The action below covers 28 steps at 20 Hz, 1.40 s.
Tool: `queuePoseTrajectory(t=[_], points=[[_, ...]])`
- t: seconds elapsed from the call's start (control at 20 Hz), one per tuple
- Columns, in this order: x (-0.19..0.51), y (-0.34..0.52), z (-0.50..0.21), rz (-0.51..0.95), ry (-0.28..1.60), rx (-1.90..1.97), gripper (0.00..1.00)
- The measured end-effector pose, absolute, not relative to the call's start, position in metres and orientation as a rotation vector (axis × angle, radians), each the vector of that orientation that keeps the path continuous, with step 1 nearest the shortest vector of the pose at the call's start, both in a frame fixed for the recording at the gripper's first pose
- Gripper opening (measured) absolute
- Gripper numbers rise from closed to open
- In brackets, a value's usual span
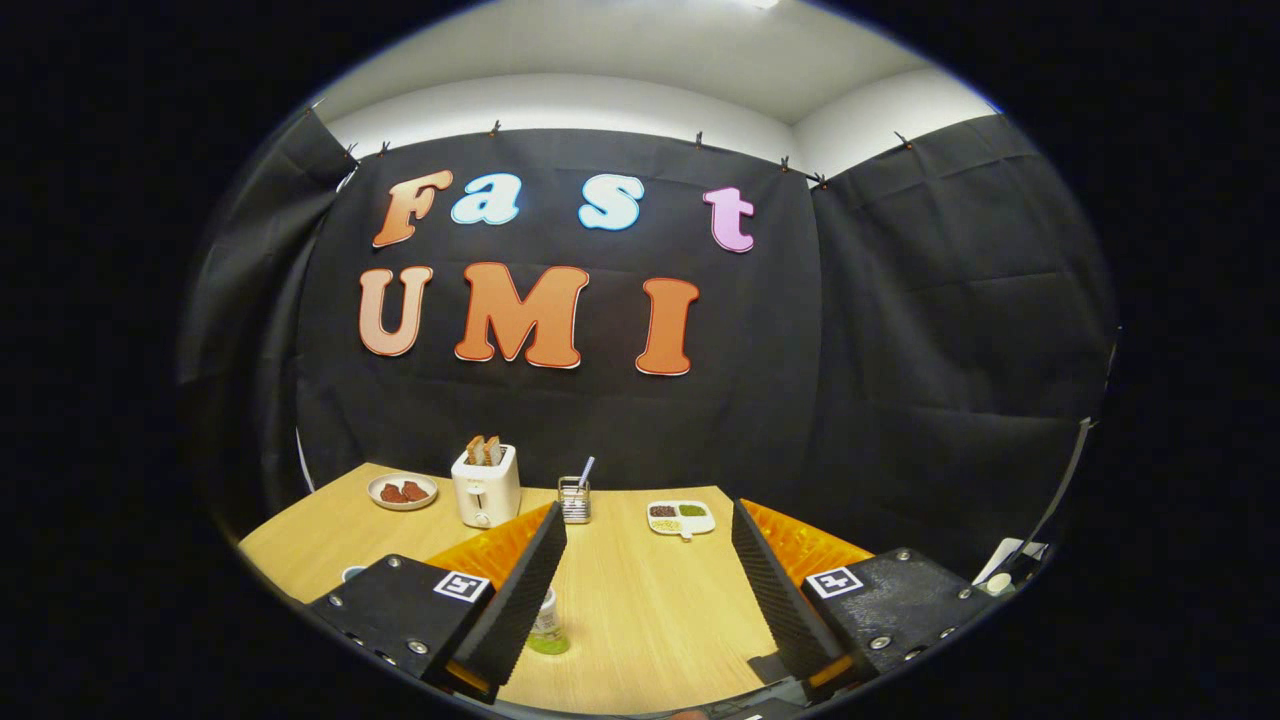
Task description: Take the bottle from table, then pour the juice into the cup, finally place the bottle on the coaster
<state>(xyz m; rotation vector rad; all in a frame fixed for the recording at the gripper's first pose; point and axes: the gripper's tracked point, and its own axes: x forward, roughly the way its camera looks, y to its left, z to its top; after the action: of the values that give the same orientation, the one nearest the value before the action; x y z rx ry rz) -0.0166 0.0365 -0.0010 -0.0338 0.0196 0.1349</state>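
The claw [645, 590] hangs spread and empty above the bench [660, 610]. Step in hand, by judgement: taking the bottle [547, 630], which stands beside the left finger. Next move: shift left and descend to straddle it.

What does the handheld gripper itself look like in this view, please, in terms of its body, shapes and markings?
The gripper has two long, wedge-shaped fingers with ribbed inner faces, standing open. Behind each finger is an orange ridged part, and below that a dark, speckled block fastened with round metal screws. Each block carries a small square white tag with a black pattern. No cables are visible.
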Motion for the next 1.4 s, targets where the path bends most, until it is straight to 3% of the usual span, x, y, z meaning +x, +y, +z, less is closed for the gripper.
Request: queuePoseTrajectory(t=[0.45, 0.95, 1.4], points=[[-0.016, 0.097, -0.077, 0.249, 0.129, 0.01, 0.99], [-0.006, 0.122, -0.198, 0.276, 0.305, -0.033, 0.99], [0.027, 0.135, -0.249, 0.25, 0.374, -0.028, 0.99]])
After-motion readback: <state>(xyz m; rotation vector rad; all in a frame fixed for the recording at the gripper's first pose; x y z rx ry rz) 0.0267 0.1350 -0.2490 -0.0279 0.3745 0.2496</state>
